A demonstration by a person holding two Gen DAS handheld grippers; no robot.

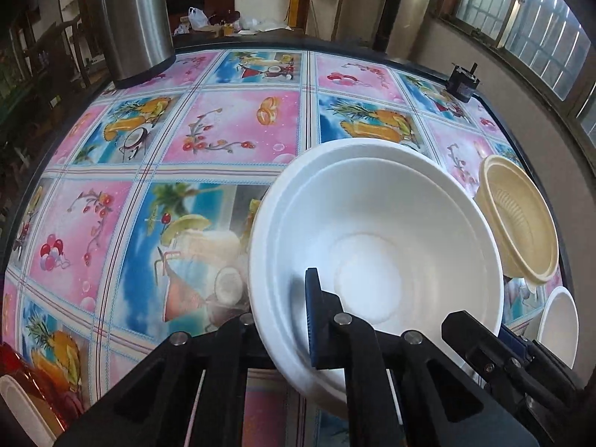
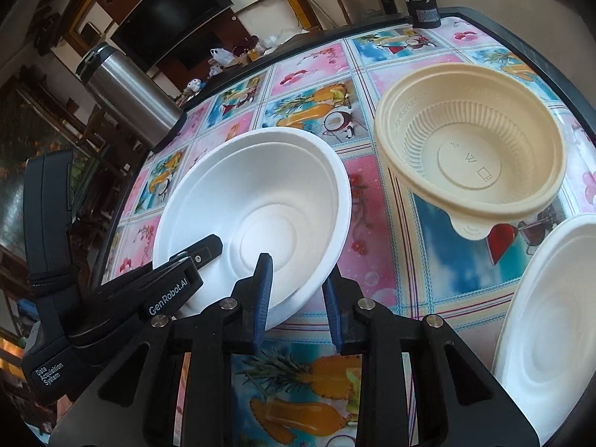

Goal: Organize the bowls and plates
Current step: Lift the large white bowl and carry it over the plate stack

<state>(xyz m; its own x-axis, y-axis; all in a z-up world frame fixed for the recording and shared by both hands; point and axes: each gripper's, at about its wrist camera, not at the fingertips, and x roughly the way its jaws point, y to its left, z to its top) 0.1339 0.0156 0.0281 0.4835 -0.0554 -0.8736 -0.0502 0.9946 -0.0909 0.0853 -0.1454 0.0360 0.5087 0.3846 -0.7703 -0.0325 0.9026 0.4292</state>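
A white bowl [image 1: 376, 231] with a stepped rim hangs tilted over the fruit-print table [image 1: 223, 130]. My left gripper [image 1: 279, 298] is shut on its near rim, one blue pad inside and the other finger under the rim outside. In the right wrist view the same white bowl [image 2: 260, 208] has its near wall between my right gripper's [image 2: 296, 283] blue pads, which press on it. The left gripper [image 2: 201, 253] bites the bowl's left rim there; the right gripper [image 1: 469, 329] shows at the bowl's right rim in the left wrist view. A beige ribbed bowl [image 2: 473, 149] stands to the right.
A second white bowl [image 2: 551, 335] lies near the table's right edge, below the beige bowl [image 1: 521, 223]. A steel flask [image 1: 134, 18] stands at the far left corner, and a small black device [image 1: 462, 82] at the far right edge. A red-orange object [image 1: 22, 383] sits at the near left.
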